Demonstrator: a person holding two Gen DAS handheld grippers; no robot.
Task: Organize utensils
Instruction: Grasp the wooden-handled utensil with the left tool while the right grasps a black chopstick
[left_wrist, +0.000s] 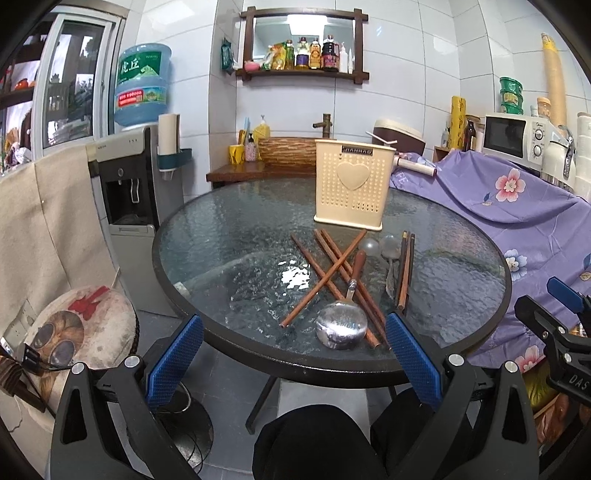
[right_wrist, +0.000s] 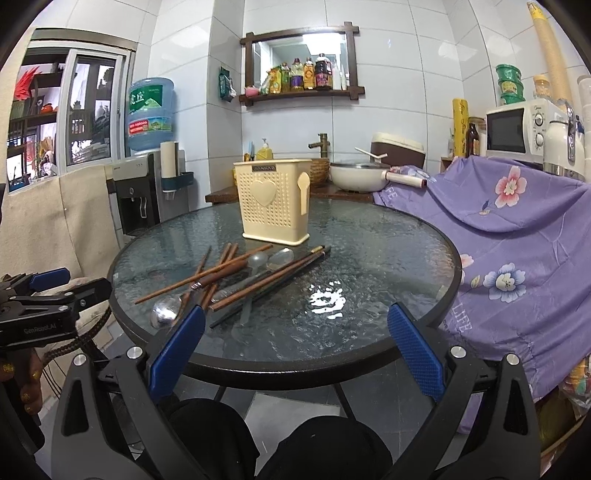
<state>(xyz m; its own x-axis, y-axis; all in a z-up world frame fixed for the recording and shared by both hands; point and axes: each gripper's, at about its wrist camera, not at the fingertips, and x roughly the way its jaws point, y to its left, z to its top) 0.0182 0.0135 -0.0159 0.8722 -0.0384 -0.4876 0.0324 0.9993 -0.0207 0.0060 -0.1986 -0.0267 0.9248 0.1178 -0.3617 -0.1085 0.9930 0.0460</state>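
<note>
Now both claws hang released at the near rim of the glass table (left_wrist: 221, 236): left gripper (left_wrist: 293, 354) facing the ladle (left_wrist: 341, 326) and crossed chopsticks (left_wrist: 325, 275), right gripper (right_wrist: 295, 347) empty, with the cream utensil holder (right_wrist: 273, 201) upright at the far side.

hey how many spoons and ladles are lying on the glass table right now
3, maybe more hidden under the chopsticks. A metal ladle with a wooden handle lies nearest the table edge. Two clear spoons lie side by side just before the cream utensil holder.
</note>
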